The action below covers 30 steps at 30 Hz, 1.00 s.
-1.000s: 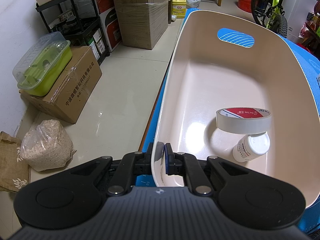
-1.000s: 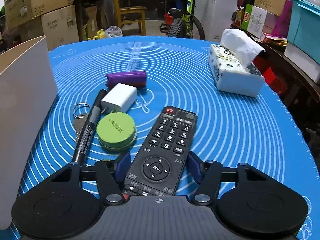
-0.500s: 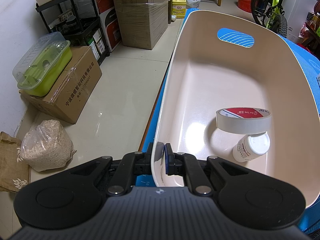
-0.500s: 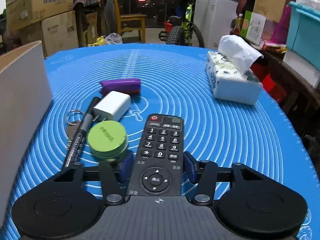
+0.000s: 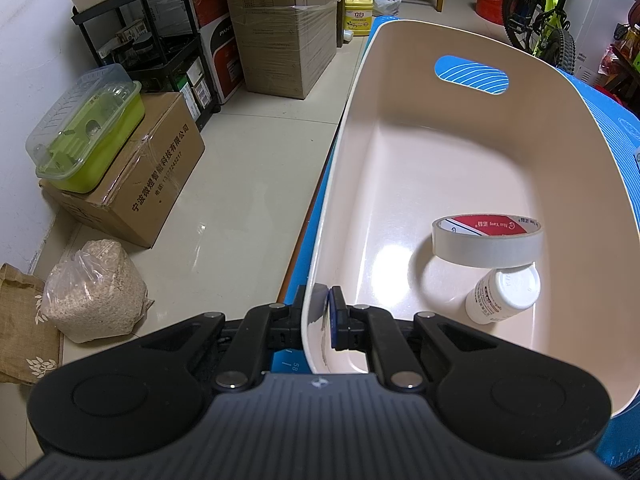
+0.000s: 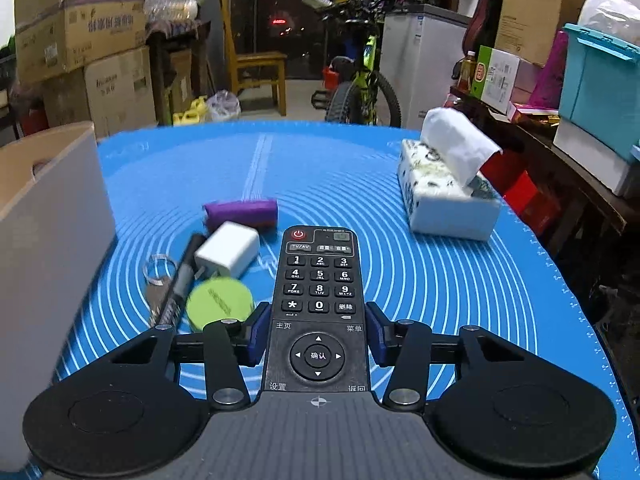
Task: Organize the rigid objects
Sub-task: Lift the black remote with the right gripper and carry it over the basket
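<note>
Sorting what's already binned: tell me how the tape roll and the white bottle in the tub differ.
The tape roll is a wide open ring; the white bottle is a smaller capped cylinder. The roll is propped on the bottle; the bottle lies on its side. Both are pale and sit inside the beige tub.

Black gripper (image 6: 318,332) linkages, silver screws, blue pads (image 6: 258,334).

Black remote control (image 6: 319,308) lengthwise, raised off the blue mat; tape roll (image 5: 487,246) atop white bottle (image 5: 502,296) in beige tub (image 5: 400,168)

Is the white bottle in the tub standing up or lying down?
Lying down: the bottle rests on its side on the tub floor, cap end tucked under the tape roll.
</note>
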### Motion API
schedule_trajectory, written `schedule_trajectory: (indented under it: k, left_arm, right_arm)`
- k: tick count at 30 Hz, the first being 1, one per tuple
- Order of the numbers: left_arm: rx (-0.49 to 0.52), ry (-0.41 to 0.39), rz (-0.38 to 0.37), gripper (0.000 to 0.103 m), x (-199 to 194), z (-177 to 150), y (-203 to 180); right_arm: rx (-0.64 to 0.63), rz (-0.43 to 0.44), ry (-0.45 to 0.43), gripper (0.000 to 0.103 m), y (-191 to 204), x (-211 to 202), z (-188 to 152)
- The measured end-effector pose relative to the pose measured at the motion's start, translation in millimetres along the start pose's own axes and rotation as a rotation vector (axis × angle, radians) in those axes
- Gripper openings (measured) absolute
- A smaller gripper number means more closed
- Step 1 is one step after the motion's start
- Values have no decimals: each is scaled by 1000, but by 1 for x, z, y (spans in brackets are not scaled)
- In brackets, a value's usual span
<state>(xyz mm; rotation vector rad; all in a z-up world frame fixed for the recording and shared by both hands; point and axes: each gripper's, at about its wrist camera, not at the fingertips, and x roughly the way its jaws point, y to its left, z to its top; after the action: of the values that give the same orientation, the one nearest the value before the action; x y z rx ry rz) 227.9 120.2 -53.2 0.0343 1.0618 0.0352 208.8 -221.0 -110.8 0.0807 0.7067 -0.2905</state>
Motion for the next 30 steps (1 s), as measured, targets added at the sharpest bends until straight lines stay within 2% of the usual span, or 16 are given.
schedule_trajectory:
  k: [7, 16, 24, 30]
  left_arm:
    - [2, 1, 1, 12, 0, 0, 2]
    - [3, 0, 3, 12, 0, -1, 2]
    - [7, 3, 6, 12, -1, 0, 3]
    - [9, 2, 7, 12, -1, 1, 2]
  right_arm:
    - [13, 33, -84, 54, 8, -26, 17]
    - [-25, 187, -209, 54, 52, -76, 52]
    - [-134, 339, -216, 54, 114, -94, 69]
    - [-249, 421, -141, 54, 164, -92, 66]
